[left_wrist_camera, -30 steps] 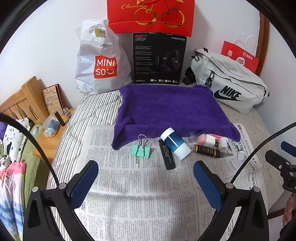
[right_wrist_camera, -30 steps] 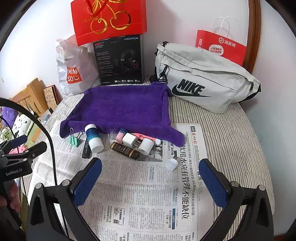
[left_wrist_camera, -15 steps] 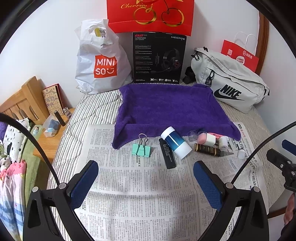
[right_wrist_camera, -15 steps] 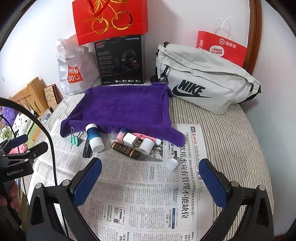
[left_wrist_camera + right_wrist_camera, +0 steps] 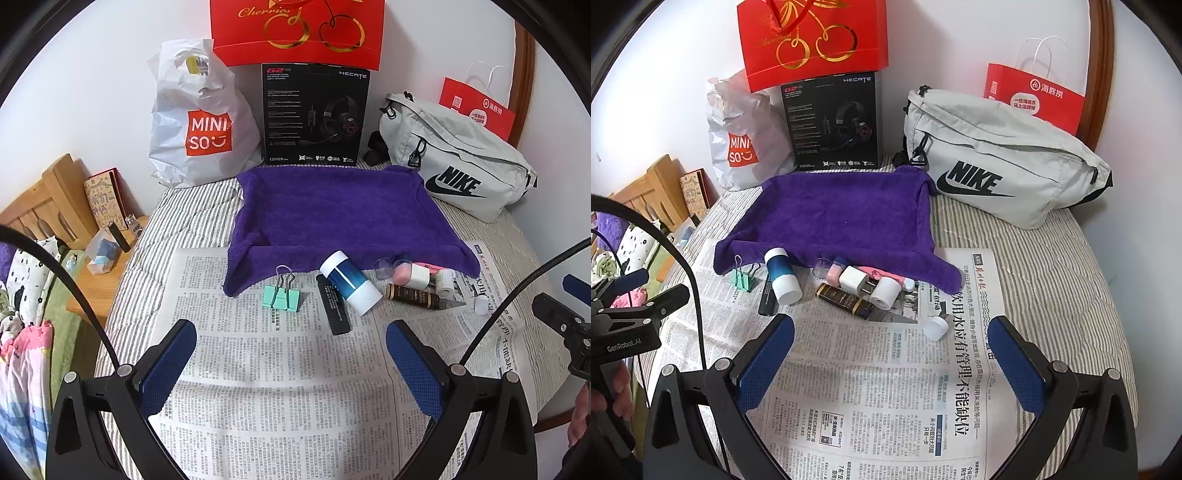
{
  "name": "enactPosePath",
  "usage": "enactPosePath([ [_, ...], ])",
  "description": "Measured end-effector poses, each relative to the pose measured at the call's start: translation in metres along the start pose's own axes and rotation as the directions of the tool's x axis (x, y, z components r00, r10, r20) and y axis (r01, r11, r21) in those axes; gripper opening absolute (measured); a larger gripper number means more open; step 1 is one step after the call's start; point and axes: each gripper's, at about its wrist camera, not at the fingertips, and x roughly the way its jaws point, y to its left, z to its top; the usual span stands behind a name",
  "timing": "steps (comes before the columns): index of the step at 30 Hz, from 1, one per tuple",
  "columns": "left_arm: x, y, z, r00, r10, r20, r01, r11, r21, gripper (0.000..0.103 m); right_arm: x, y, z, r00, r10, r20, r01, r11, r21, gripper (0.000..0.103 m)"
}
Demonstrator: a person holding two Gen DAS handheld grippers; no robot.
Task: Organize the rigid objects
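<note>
Left wrist view: we held the left claw (image 5: 290, 363) released, pads wide apart, w/ nothing between them, over the newspaper (image 5: 258, 376) spread on the striped bed. Ahead lay the small items in a row along the near edge of the purple towel (image 5: 332, 210): a mint binder clip (image 5: 281, 295), a black flat stick (image 5: 334, 310) touching a blue-and-white bottle (image 5: 351, 282) lying on its side, then a clear cap (image 5: 383, 266), a pink item, a white charger plug (image 5: 419, 276), a dark brown tube (image 5: 412, 295) and a small white cap (image 5: 481, 305). Behind the towel stood a Miniso bag (image 5: 201, 122), a headset box (image 5: 314, 114) and a Nike bag (image 5: 458, 162). Part of the right claw showed at the right edge.

Right wrist view: we had the right claw (image 5: 890, 360) released too, empty, above the newspaper (image 5: 886, 387). The bottle (image 5: 781, 275), clip (image 5: 744, 278), plug (image 5: 854, 279), brown tube (image 5: 842, 301) and white roll (image 5: 884, 293) sat just beyond it; the white cap (image 5: 935, 328) lay apart, nearest the right pad. The left claw (image 5: 635, 291) was at far left.
</note>
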Motion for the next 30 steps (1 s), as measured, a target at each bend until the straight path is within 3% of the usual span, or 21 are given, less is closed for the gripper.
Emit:
enactPosePath([
  [30,0.0063,0.0057,0.0004,1.000,-0.017,-0.008,0.017,1.000,-0.010,0.103,0.0056,0.0011,-0.0016,1.000,-0.007,-0.013,0.007,1.000,-0.003,0.103],
])
